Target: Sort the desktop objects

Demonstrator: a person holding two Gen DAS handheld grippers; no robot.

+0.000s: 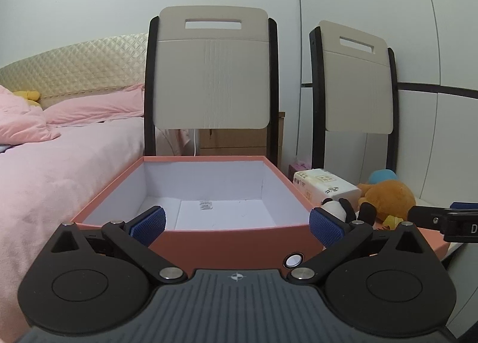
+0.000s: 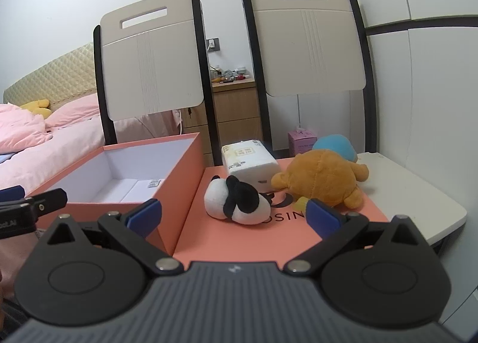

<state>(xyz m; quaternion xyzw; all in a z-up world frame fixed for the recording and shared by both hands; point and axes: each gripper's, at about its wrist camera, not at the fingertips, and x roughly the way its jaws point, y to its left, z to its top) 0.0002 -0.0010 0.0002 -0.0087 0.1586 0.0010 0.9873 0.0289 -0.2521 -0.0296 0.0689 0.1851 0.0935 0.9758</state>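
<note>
While both tools gape empty | panda [image 2: 236, 201] on lid [image 2: 239, 241] | tissue pack [image 2: 249, 160] behind

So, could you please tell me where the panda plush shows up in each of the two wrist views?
Left wrist view: the panda plush peeks out at right, beyond the open box's right wall, partly hidden.
Right wrist view: the panda plush lies at centre on the salmon lid.
Shared landmark: the white tissue pack just behind it.
</note>
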